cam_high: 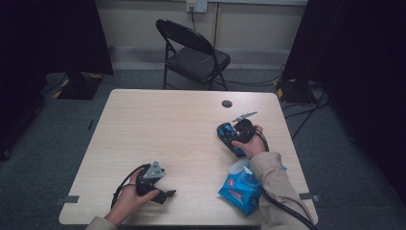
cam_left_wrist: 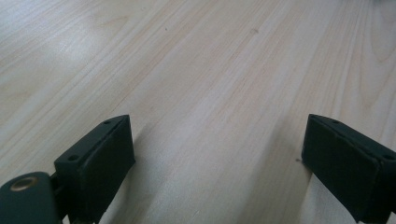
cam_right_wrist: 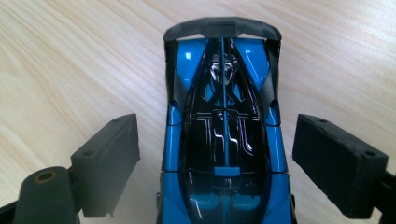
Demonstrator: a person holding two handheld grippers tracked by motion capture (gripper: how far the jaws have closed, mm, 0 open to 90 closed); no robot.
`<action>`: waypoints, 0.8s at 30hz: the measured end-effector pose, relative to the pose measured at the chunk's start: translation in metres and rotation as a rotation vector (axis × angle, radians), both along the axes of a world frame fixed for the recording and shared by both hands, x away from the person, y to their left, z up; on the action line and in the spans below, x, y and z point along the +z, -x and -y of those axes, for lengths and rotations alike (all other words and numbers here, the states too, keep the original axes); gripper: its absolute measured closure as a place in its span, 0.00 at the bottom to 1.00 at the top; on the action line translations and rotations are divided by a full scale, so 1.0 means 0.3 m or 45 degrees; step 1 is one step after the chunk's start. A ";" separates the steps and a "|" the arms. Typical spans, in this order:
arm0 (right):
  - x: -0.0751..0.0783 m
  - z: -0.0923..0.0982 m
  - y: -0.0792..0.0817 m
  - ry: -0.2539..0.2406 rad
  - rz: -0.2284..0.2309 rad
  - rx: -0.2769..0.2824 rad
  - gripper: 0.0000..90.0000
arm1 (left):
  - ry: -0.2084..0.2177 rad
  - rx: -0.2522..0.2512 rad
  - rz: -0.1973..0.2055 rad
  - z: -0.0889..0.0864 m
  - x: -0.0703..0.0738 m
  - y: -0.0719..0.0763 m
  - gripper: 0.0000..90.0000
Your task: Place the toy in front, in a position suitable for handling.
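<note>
Blue and glossy, the toy car [cam_right_wrist: 224, 140] sits between the spread jaws of the right claw [cam_right_wrist: 217, 163] on the table [cam_right_wrist: 70, 60]; light, slick, best pinched across its hard flanks.

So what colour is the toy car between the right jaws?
Bright blue with a glossy black canopy and rear wing; the toy car shows best in the right gripper view.
</note>
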State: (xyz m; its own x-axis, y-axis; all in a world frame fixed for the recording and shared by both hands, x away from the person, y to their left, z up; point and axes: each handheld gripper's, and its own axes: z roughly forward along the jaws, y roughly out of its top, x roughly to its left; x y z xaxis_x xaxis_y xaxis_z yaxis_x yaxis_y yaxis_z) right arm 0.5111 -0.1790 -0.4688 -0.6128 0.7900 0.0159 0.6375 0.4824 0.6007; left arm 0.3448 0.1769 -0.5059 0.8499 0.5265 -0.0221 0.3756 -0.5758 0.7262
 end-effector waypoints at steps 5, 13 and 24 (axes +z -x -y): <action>-0.008 -0.005 -0.009 0.024 -0.030 -0.011 0.16 | -0.002 -0.001 0.001 0.000 0.000 0.000 0.10; -0.027 -0.010 -0.018 0.057 -0.074 0.005 0.20 | -0.002 -0.001 0.001 0.000 0.000 0.000 0.10; -0.033 -0.006 -0.033 0.054 -0.114 -0.026 0.30 | -0.002 -0.001 0.001 0.000 0.000 0.000 0.10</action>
State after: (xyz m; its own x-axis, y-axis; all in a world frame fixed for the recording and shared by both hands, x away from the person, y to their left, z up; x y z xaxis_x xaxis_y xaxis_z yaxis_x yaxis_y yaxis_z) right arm 0.5210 -0.1771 -0.4786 -0.5945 0.8033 0.0358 0.6974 0.4929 0.5203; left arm 0.3448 0.1770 -0.5059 0.8503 0.5259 -0.0208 0.3747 -0.5771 0.7256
